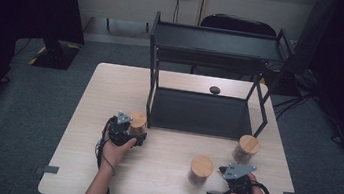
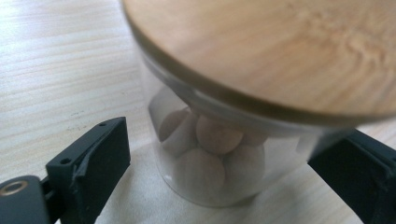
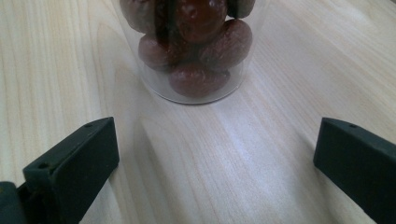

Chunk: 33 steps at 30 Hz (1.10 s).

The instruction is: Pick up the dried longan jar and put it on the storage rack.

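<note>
My left gripper [image 1: 131, 133] stands around the jar of pale nuts [image 2: 210, 154] near the front left leg of the black rack [image 1: 205, 56], its jaws apart on both sides of the glass with a gap on the left side, so the grasp is not yet made. My right gripper [image 1: 222, 182] rests with jaws wide apart and nothing between them, facing the jar of dark dates [image 3: 191, 51] just ahead on the table [image 1: 158, 186]. Next, I think, I must squeeze the left jaws evenly on the glass below the wooden lid [image 2: 280, 51], then lift it straight.
</note>
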Each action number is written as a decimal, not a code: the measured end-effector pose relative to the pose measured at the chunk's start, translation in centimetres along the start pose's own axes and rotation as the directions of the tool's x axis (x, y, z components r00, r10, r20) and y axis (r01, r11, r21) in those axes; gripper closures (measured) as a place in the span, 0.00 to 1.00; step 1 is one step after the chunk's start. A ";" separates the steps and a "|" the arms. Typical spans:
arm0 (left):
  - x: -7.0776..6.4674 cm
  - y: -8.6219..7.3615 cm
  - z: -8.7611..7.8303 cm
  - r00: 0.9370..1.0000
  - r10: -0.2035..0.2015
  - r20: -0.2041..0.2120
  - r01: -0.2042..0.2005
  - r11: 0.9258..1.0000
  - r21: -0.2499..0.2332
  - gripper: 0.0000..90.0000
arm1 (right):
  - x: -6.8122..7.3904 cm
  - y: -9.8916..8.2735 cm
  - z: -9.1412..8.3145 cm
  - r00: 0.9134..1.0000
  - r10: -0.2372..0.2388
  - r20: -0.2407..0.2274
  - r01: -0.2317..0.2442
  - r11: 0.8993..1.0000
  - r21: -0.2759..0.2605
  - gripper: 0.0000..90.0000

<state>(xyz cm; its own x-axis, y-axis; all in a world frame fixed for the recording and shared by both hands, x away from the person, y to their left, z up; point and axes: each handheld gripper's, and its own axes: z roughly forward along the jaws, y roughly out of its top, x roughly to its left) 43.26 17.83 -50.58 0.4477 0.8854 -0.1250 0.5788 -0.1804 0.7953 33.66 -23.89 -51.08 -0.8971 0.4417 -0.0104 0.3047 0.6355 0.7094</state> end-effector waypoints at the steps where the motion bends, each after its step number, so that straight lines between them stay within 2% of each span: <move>1: 0.1 0.1 -0.1 1.000 -0.011 0.000 0.011 1.000 -0.012 0.08 | 0.0 0.0 0.0 1.000 0.000 0.000 0.000 1.000 0.000 0.00; 7: 0.3 0.3 -0.1 0.999 -0.032 0.016 0.032 0.999 -0.037 0.09 | 0.0 0.0 0.0 1.000 0.000 0.000 0.000 1.000 0.000 0.00; 10: 0.4 0.2 0.1 1.000 -0.018 0.026 0.019 0.999 -0.034 0.13 | 0.0 0.0 0.0 1.000 0.002 0.002 -0.002 1.000 0.000 0.00; 16: 0.4 0.3 0.3 0.999 -0.017 0.036 0.018 0.999 -0.044 0.17 | 0.0 0.0 0.0 1.000 0.002 0.002 -0.002 1.000 0.000 0.00; 22: 0.3 0.4 0.4 0.999 0.015 0.040 -0.013 0.998 -0.057 0.23 | 0.0 0.0 0.0 1.000 0.002 0.002 -0.002 1.000 0.000 0.00; 28: 0.1 0.5 0.2 0.997 0.076 0.010 -0.075 0.995 -0.073 0.26 | 0.0 0.0 0.0 1.000 0.002 0.002 -0.002 1.000 0.000 0.00; 33: 0.1 0.6 0.0 0.996 0.086 0.004 -0.085 0.993 -0.078 0.28 | 0.0 0.0 0.0 1.000 0.003 0.003 -0.003 1.000 0.000 0.00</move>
<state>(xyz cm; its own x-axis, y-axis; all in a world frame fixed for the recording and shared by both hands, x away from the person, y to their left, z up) 43.69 17.78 -50.12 0.4986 0.8648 -0.0591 0.4838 -0.2211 0.8468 33.63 -23.89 -51.08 -0.8955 0.4450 -0.0103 0.3070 0.6342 0.7096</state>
